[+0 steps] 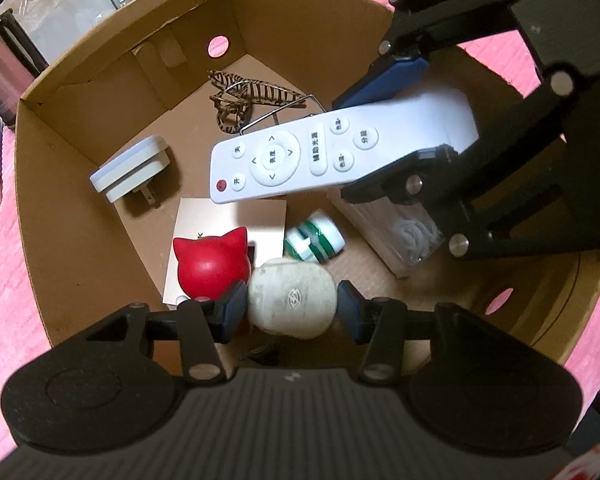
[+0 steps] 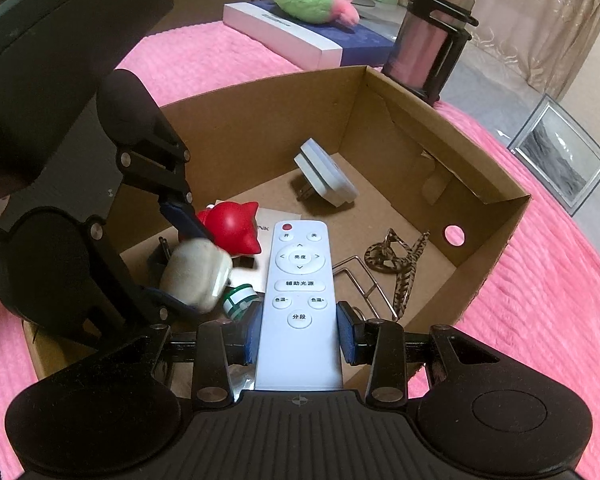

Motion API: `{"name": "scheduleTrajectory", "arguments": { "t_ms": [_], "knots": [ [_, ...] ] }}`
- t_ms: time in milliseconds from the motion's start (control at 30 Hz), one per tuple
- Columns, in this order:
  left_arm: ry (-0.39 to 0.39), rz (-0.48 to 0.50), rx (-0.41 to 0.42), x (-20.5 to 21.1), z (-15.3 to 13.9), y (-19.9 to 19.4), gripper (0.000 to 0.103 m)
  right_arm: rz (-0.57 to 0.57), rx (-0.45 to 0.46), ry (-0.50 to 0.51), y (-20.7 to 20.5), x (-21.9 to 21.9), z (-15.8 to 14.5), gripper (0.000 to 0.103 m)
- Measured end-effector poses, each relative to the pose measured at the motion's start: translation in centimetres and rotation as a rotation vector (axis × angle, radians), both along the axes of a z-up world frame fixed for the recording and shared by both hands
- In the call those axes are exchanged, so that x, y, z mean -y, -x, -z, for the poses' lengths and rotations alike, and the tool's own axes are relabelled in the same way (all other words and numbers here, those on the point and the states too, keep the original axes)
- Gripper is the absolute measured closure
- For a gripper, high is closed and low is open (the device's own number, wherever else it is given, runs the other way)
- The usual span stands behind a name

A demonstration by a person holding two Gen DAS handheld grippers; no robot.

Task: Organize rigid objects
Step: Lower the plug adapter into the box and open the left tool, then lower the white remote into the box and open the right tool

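The remote control (image 2: 299, 280), long axis along the right hand-held gripper (image 2: 299, 334), is clamped above the cardboard box (image 2: 488, 216); the left hand-held gripper (image 1: 292, 308) is clamped on the white case (image 1: 292, 296).

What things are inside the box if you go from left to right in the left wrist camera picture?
White plug adapter → red cat toy → green and white cap → clear box with white stuff inside.

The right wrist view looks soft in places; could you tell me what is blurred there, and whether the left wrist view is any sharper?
Right wrist view: the white case in the left gripper is smeared, while the remote is crisp. Left wrist view: case and remote are both sharp; the cardboard box walls bow from fisheye distortion.
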State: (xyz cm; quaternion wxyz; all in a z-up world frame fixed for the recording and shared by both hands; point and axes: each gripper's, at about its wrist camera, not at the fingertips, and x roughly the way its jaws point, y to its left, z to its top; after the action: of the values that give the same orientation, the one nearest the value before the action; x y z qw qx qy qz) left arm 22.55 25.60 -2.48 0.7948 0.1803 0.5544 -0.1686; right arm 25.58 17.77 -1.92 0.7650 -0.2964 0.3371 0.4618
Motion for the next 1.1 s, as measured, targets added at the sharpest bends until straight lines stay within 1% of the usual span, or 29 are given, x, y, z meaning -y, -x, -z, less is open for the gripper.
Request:
{"name": "scheduleTrajectory", "arguments": {
  "t_ms": [133, 267, 367, 667, 800, 933, 1100],
  "knots": [
    [-0.005, 0.004, -0.002, 0.1, 0.0, 0.0, 0.058, -0.005, 0.001, 0.004, 0.0, 0.1, 0.0, 0.068],
    [0.02, -0.013, 0.019, -0.2, -0.4, 0.1, 0.058, -0.01, 0.003, 0.009, 0.1, 0.1, 0.0, 0.068],
    [0.026, -0.02, 0.044, -0.4, -1.0, 0.8, 0.058, -0.016, 0.003, 0.017, 0.1, -0.1, 0.0, 0.068],
    [0.055, -0.05, 0.101, -1.0, -2.5, 2.0, 0.058, -0.04, 0.041, 0.097, 0.5, -0.9, 0.5, 0.067],
    [0.06, -0.053, 0.109, -1.0, -2.8, 2.4, 0.058, -0.059, 0.053, 0.125, 0.6, -1.2, 0.6, 0.067],
    [0.067, -0.053, 0.117, -0.8, -3.0, 2.6, 0.058, -0.083, 0.043, 0.149, 0.9, -1.5, 0.9, 0.067],
    [0.072, -0.057, 0.125, -1.1, -3.2, 2.8, 0.058, -0.083, 0.052, 0.151, 1.1, -1.4, 0.9, 0.067]
  ]
}}
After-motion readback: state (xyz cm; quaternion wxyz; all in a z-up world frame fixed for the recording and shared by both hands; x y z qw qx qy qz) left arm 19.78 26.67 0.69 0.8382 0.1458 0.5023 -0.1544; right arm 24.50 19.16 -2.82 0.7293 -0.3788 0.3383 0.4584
